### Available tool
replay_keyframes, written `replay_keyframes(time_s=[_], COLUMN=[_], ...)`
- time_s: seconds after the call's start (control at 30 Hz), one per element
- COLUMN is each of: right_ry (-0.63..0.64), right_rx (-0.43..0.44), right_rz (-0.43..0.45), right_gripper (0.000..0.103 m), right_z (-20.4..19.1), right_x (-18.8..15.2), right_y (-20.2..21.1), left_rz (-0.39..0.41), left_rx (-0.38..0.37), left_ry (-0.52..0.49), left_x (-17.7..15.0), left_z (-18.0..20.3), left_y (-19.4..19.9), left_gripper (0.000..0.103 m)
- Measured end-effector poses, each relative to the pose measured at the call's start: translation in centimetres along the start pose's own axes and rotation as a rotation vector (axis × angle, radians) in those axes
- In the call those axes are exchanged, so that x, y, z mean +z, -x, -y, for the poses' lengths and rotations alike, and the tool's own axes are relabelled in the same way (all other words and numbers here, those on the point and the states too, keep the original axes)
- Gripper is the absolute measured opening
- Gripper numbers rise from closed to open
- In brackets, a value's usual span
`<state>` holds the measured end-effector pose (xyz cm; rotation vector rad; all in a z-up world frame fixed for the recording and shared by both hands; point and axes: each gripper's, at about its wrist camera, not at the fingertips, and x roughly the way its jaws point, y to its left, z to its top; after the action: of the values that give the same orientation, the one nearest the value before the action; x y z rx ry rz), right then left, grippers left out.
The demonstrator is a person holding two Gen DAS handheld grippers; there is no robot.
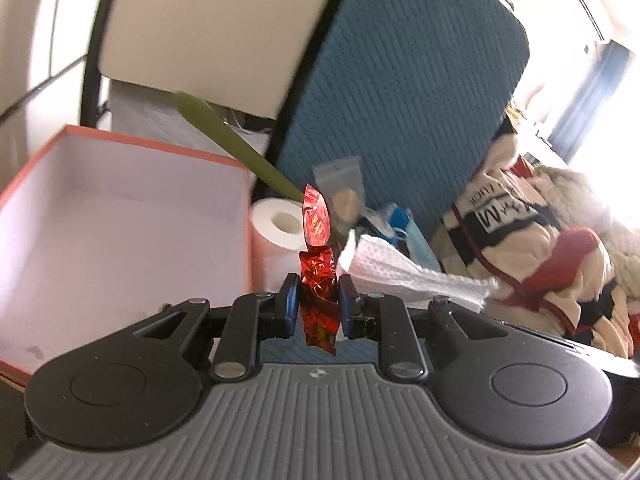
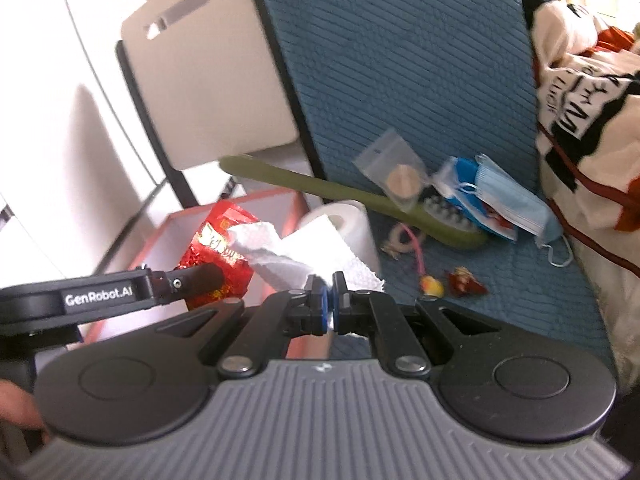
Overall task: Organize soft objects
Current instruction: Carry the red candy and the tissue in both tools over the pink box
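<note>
Open box (image 1: 120,216), interior bare, free room at 9 o'clock of the left gripper (image 1: 318,300). Paper roll (image 1: 280,226) stands at 11 o'clock just beside the box wall. Green brush (image 2: 360,204), clear bag (image 2: 394,172), blue mask (image 2: 516,204) crowd the blue mat (image 2: 400,80) at 1 o'clock. Clothing pile (image 1: 532,248) blocks 3 o'clock.
</note>
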<state>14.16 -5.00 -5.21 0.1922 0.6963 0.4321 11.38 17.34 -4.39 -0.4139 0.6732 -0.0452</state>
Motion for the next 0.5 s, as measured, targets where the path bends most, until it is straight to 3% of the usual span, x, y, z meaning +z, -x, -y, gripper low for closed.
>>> replay_keyframes(time_s=[0.5], right_ry=[0.081], right_rx=[0.14], right_rz=[-0.005], right_gripper=[0.007], right_z=[-8.2], right_x=[0.4], right_y=[-0.9], left_rz=[0.034], left_rx=[0.075], left_ry=[0.049], left_x=[2.8], left_z=[-5.9], left_y=[5.3], left_gripper=[0.024])
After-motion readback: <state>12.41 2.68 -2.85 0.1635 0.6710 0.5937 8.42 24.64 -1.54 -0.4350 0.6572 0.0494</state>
